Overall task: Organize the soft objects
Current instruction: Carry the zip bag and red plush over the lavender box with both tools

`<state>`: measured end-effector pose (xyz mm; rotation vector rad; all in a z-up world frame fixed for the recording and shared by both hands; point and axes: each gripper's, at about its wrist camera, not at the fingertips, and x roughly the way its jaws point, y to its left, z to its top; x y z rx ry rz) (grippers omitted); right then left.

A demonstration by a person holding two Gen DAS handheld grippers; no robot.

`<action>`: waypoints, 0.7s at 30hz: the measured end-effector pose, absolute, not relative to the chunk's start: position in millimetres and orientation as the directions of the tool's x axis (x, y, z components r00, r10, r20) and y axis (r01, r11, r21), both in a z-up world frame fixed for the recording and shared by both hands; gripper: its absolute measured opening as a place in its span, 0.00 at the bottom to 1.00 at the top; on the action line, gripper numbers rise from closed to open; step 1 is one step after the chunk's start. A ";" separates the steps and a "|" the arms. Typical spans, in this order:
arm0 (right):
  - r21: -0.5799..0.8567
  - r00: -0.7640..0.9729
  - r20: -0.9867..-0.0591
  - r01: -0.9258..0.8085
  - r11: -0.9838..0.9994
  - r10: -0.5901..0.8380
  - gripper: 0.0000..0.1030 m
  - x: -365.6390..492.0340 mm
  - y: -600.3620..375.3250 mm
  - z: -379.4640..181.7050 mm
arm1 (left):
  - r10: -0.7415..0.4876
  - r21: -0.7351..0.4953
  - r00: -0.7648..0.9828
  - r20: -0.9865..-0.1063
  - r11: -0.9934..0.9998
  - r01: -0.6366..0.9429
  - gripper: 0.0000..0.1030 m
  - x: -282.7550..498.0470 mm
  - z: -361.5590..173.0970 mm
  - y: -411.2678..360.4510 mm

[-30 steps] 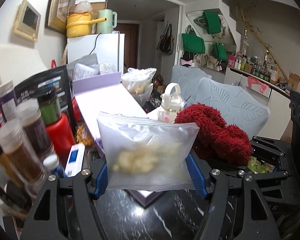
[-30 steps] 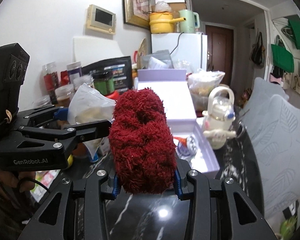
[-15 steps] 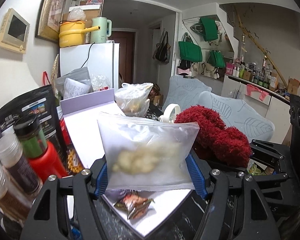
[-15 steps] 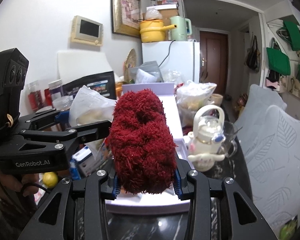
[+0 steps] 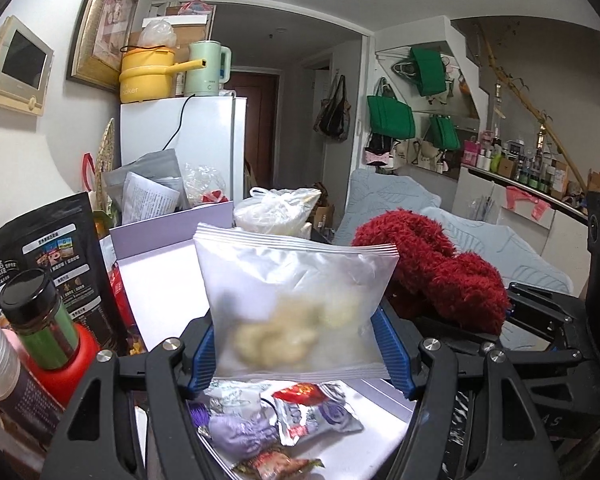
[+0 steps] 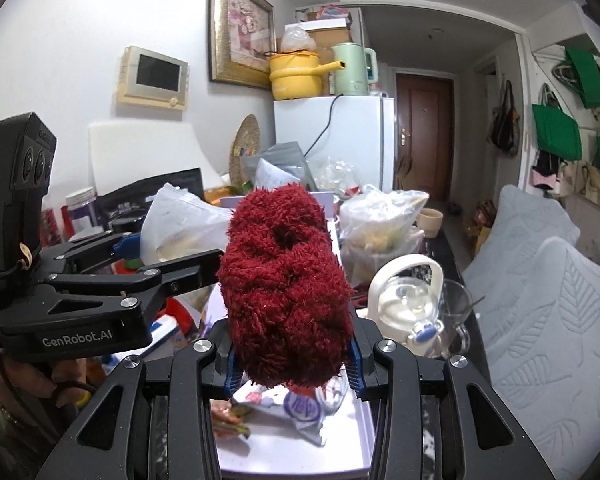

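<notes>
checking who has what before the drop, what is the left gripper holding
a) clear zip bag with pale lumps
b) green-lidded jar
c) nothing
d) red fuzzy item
a: in the left wrist view the left gripper has its blue pads pressed on both sides of the zip bag, while the red fuzzy item sits in the right gripper.

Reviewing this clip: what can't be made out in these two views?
- Left wrist view: contents of the zip bag, a pale blur behind frosted plastic.
- Right wrist view: the right gripper finger pads, buried in the red fluffy item.
- Both views: the lavender box interior, blocked by held items.
</notes>
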<state>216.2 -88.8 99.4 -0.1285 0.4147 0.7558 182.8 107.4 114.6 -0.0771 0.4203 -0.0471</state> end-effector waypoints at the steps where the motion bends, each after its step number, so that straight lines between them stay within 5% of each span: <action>1: 0.040 0.651 -0.409 -0.688 0.725 0.640 0.38 219.7 -88.8 96.7 | -0.057 -0.086 0.912 -0.407 0.996 0.024 0.66 186.0 112.2 109.5; 21: 0.029 0.620 -0.560 -0.649 0.760 0.550 0.39 265.1 -76.3 45.6 | 0.009 -0.016 0.785 -0.620 1.000 -0.025 0.66 252.2 38.8 107.0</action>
